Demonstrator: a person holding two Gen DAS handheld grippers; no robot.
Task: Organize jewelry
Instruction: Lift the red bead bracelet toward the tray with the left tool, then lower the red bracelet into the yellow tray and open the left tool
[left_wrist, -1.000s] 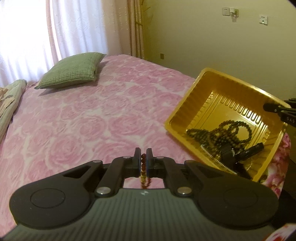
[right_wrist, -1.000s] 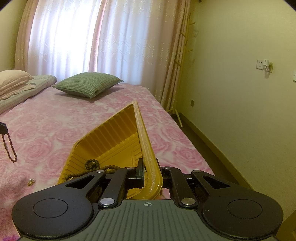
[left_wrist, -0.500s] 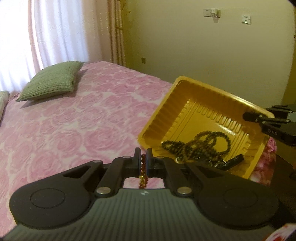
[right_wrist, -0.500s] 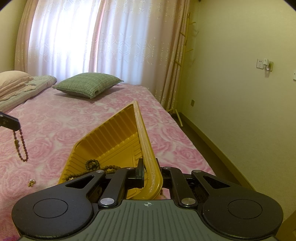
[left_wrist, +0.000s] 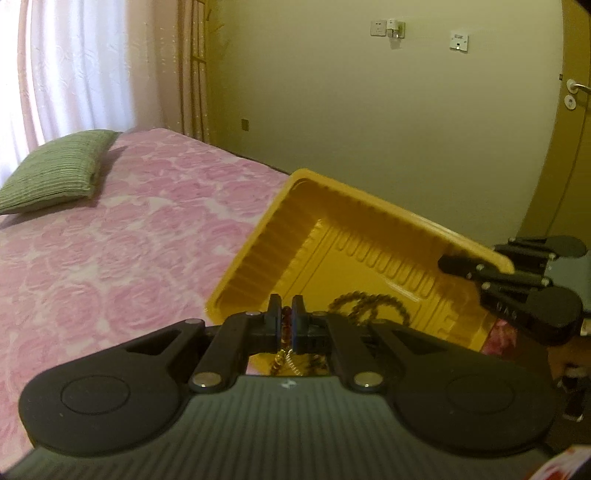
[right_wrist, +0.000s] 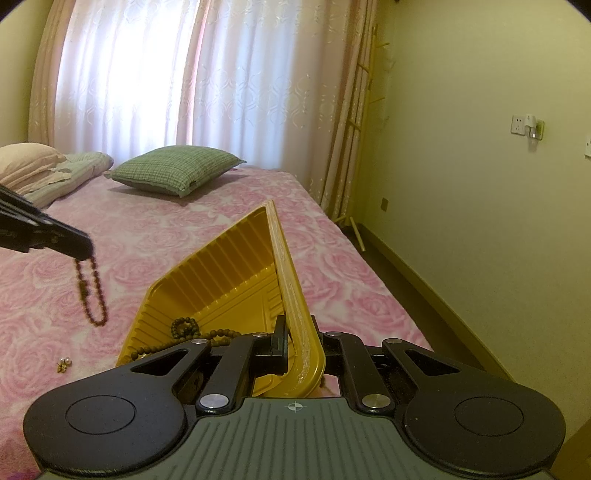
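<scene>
Two grippers in play, both clamped. Left gripper (left_wrist: 284, 320) jaws nearly shut on a brown bead bracelet (right_wrist: 89, 291); in left wrist view beads show in the thin gap between pads, loop hangs below w/ a bit of gold chain or spring-like piece beside it, can't tell if attached. In right wrist view the bracelet dangles free off the left gripper tip (right_wrist: 83, 250), above the pink rose bedspread (right_wrist: 159, 236), just left of the tray, not touching bed or tray.

Right gripper (right_wrist: 298, 341) jaws closed on the rim corner of the yellow plastic tray (right_wrist: 236, 273), one pad inside the wall, other outside. Tray is tilted, held corner raised, far side down toward the bed, sitting near the bed's right edge by the wall side. In left wrist view right gripper (left_wrist: 476, 266) pinches the tray's right corner.

Inside tray: dark bead necklace (left_wrist: 369, 308) piled at the low end, partly hidden behind gripper bodies in both views.

On bedspread left of tray's near corner: small pearl earrings (right_wrist: 64, 363), apart from tray, lying loose.

Green plaid cushion (right_wrist: 177, 170) at head end of bed, well apart from tray. Pale pillow (right_wrist: 26, 160) and folded blanket at far left corner. White curtains (right_wrist: 147, 74) behind bed, wall sockets (right_wrist: 526, 125) on right wall. Door w/ handle (left_wrist: 576, 87) visible at right edge of left wrist view.
</scene>
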